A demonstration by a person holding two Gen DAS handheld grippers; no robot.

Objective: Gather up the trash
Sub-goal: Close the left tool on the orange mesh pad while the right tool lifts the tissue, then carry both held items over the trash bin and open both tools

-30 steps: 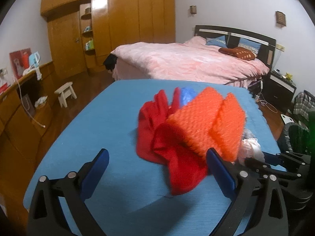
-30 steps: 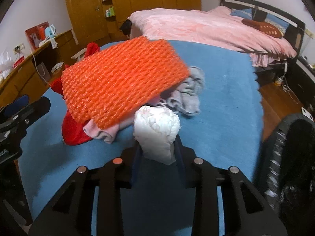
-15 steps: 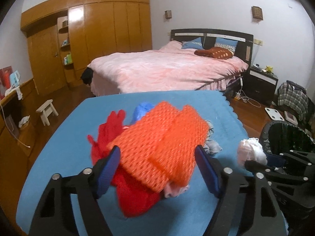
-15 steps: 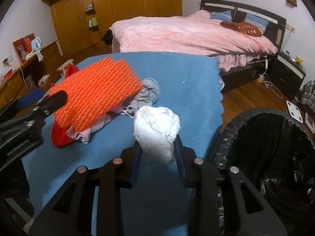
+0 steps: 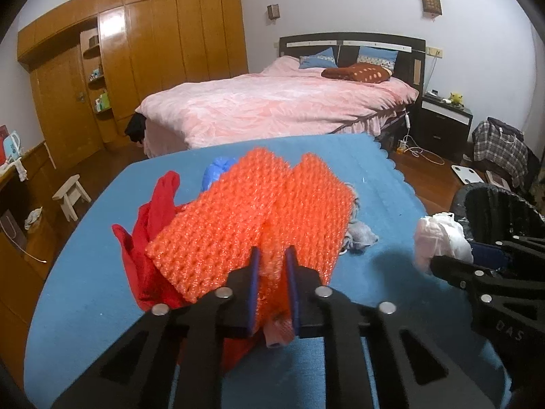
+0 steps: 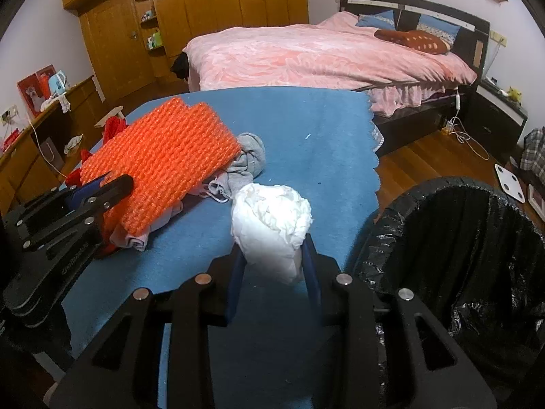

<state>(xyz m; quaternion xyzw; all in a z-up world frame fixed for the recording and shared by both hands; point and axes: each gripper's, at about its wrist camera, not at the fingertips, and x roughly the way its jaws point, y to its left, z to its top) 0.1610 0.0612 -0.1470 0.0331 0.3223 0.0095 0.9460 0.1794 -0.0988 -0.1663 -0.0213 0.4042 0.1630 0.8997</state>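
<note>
Since the earlier frames the left gripper [image 5: 272,266] has closed from wide apart onto the near edge of the orange net [image 5: 252,225], and the right gripper [image 6: 274,255] has swung right, so the bin [image 6: 477,238] now fills the right of its view. Both grippers are clamped on trash: the left pinches the net's fold between its blue pads, while the right squeezes a white wad [image 6: 270,218] that bulges above its fingers. That wad hangs over the near right edge of the blue counter [image 6: 316,129], just beside the bin's black-lined rim but not yet over its mouth. Most of the net lies on the clothes heap at the counter's left, over a red cloth [image 5: 150,225], a pink cloth [image 6: 134,237] and a grey cloth [image 6: 247,160]; a blue bag [image 5: 218,167] peeks out behind it. Judging by this, the task is in its middle: two pieces are gripped and neither is dropped. What is in the bin already cannot be told. Left to do: carry both over the bin and release.
</note>
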